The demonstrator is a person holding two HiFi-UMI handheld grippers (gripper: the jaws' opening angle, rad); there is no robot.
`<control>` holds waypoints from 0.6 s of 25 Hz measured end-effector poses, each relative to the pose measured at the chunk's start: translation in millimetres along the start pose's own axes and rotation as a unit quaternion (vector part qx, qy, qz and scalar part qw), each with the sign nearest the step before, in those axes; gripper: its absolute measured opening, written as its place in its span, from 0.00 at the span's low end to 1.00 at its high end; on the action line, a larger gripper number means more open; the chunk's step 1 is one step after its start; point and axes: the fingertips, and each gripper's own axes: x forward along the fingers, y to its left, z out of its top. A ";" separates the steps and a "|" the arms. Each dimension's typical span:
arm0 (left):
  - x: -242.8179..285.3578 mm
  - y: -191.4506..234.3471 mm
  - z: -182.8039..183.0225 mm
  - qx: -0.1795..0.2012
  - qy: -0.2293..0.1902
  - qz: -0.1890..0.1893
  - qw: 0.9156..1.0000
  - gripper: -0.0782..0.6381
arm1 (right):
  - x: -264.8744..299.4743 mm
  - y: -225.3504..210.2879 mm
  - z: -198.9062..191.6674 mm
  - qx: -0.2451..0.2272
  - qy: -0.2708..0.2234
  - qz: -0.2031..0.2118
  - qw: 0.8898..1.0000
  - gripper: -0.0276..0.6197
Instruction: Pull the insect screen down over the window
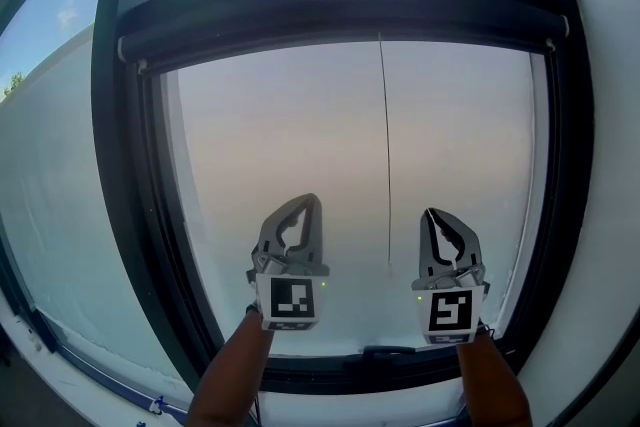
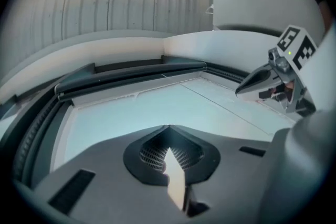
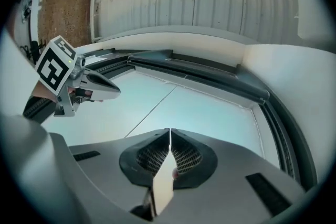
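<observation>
While pressed together and empty, left gripper (image 1: 308, 205), right gripper (image 1: 433, 217): spread right jaws, pinch pull cord (image 1: 386, 145) just left of it, draw straight from roller cassette (image 1: 340, 5).

Clear air in front of the glass (image 1: 280, 135) through the middle of the frame. Up top, the dark roller housing (image 1: 340, 5) juts out. The window frame (image 1: 125, 215) walls in left and right. One thin cord (image 1: 386, 145) hangs right of centre.
</observation>
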 end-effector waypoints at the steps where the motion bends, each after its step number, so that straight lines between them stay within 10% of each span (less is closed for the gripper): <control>1: 6.1 3.5 6.6 0.024 -0.001 0.003 1.000 0.11 | 5.1 -3.3 5.6 -0.020 -0.005 0.002 1.000 0.05; 10: 51.5 46.9 53.6 0.173 0.012 0.081 0.981 0.11 | 49.8 -43.2 61.5 -0.159 -0.012 -0.008 0.987 0.05; 15: 72.3 69.9 81.4 0.298 0.022 0.101 0.949 0.11 | 73.7 -59.7 81.0 -0.249 -0.020 -0.008 0.968 0.05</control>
